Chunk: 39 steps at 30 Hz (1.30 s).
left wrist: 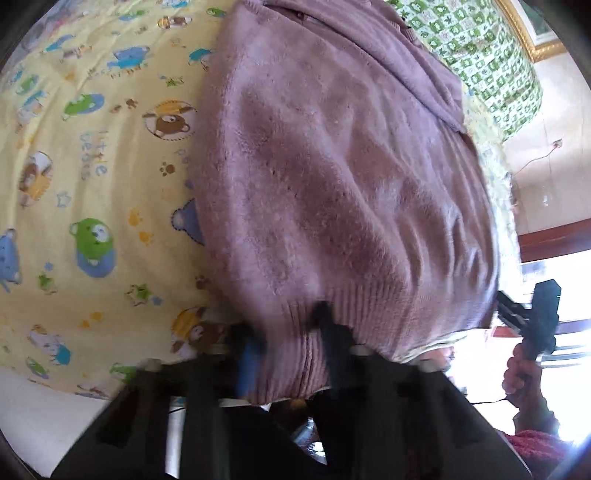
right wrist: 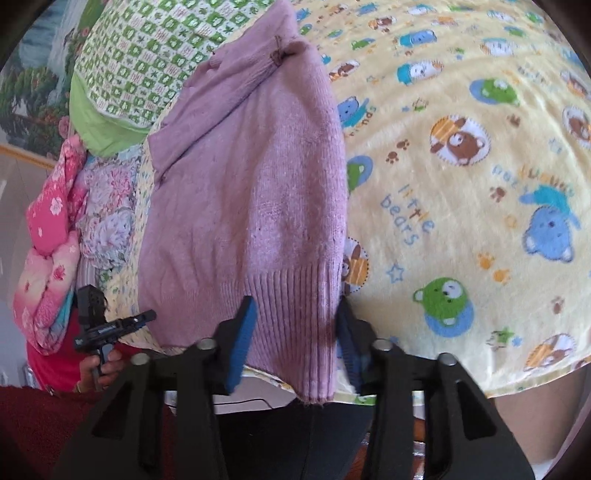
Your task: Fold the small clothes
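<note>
A mauve knitted sweater (left wrist: 351, 177) lies flat on a yellow bear-print blanket (left wrist: 92, 184), its ribbed hem toward me. It also shows in the right wrist view (right wrist: 251, 192). My left gripper (left wrist: 288, 332) stands with its jaws apart around one corner of the hem; the image is blurred there. My right gripper (right wrist: 295, 325) is open with its blue-padded fingers (right wrist: 242, 339) astride the other hem corner, not closed on it. Each gripper appears in the other's view, held in a hand: the right gripper (left wrist: 535, 325) and the left gripper (right wrist: 107, 325).
A green checked quilt (right wrist: 147, 55) lies at the far end behind the sweater. Pink flowered bedding (right wrist: 51, 236) is piled at the left. The blanket's near edge (right wrist: 517, 384) hangs over the bed. A framed picture (left wrist: 532, 29) hangs on the wall.
</note>
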Each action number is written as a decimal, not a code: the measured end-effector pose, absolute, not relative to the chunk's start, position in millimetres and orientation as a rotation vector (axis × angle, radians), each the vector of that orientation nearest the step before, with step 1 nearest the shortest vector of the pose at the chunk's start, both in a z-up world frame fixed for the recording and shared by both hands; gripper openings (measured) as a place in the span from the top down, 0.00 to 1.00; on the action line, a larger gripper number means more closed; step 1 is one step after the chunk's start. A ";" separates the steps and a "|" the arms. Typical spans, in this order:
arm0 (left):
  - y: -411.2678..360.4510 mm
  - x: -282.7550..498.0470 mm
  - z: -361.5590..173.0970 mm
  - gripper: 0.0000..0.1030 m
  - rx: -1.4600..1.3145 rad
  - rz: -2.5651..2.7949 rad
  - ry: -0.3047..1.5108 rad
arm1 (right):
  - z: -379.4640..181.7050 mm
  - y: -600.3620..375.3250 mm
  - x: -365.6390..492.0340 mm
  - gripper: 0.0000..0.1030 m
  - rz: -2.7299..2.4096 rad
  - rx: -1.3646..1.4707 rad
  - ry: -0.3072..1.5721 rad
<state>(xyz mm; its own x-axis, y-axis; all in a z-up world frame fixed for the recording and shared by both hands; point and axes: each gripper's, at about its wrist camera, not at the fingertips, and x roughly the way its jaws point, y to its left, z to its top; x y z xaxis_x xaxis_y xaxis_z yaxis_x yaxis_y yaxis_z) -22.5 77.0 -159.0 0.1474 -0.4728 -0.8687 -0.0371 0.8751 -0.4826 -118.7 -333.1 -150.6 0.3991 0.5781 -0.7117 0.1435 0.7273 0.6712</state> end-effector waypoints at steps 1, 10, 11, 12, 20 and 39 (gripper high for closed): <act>77.0 -20.7 -162.2 0.89 -0.464 -0.348 1.414 | -154.2 -330.1 -117.7 0.93 0.322 0.747 1.171; 84.1 -42.8 -133.9 0.94 -0.445 -0.407 1.314 | -146.6 -363.4 -149.9 0.94 0.311 0.847 1.105; 87.6 -44.7 -136.4 0.94 -0.459 -0.402 1.315 | -148.0 -363.5 -150.1 0.94 0.313 0.860 1.108; 91.6 -46.3 -140.4 0.94 -0.484 -0.393 1.319 | -148.7 -361.9 -149.7 0.94 0.321 0.869 1.110; 104.7 -36.4 -112.2 0.95 -0.573 -0.435 1.228 | -110.3 -358.2 -130.2 0.94 0.422 0.895 1.016; 116.4 227.0 3.2 0.95 -0.550 -0.365 0.889 | -11.1 -370.8 131.0 0.94 0.395 0.810 0.708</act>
